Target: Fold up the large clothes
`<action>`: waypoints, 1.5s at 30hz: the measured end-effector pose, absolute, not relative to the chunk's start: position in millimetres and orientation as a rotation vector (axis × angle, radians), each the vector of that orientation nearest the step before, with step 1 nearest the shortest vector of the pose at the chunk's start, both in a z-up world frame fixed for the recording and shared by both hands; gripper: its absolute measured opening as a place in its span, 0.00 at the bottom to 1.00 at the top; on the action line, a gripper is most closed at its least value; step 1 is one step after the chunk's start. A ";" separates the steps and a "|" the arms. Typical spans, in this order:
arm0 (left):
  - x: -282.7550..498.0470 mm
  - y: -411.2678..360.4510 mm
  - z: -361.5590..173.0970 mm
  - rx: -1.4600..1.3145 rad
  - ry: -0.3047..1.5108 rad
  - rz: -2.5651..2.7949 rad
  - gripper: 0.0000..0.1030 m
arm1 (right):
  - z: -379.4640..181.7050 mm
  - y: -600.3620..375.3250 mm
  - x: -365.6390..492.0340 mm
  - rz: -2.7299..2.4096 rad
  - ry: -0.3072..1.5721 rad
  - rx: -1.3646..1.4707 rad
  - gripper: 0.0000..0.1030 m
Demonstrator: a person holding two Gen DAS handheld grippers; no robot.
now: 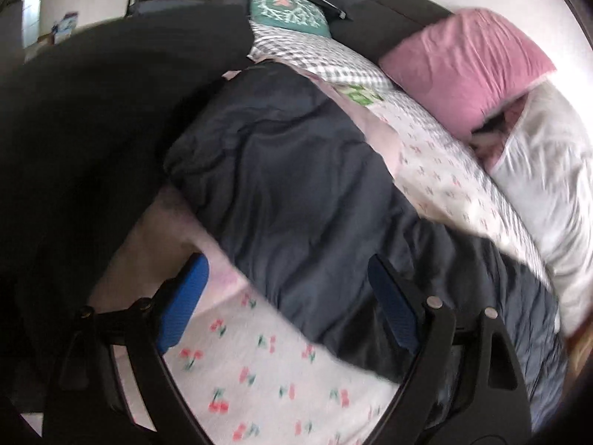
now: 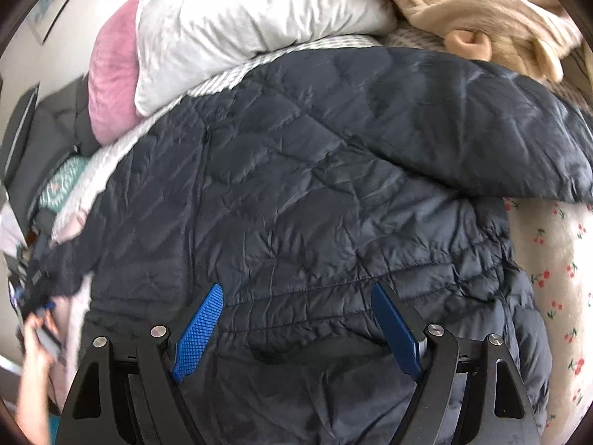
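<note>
Right gripper (image 2: pixel 296 328) hangs directly over my dark quilted jacket (image 2: pixel 315 185), jaws spread wide with nothing in them; the jacket's length seems to run away from me toward the white pillow (image 2: pixel 241 18). Left gripper (image 1: pixel 289 304) is likewise agape and empty, straddling the jacket's edge above the cherry-print sheet (image 1: pixel 259 382). I judge the right is nearer the bulk. Beyond lie a pink pillow (image 1: pixel 463 66) and tan plush toy (image 2: pixel 481 11), neither blocking.
</note>
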State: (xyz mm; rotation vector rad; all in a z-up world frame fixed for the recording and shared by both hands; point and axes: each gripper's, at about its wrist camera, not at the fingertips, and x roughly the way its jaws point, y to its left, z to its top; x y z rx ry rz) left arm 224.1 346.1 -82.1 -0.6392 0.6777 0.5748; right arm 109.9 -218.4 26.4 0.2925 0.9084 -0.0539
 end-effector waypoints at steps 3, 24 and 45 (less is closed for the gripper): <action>228.3 350.7 -78.9 -0.651 0.587 0.581 0.53 | 20.1 -209.6 114.0 -0.047 0.926 0.238 0.81; 255.6 174.6 106.4 -0.497 0.252 -0.048 0.04 | 39.7 -196.6 111.2 0.003 0.862 0.223 0.81; 254.1 -19.9 -26.7 -0.100 0.875 -0.528 0.64 | 45.2 -229.8 114.0 0.024 0.864 0.308 0.81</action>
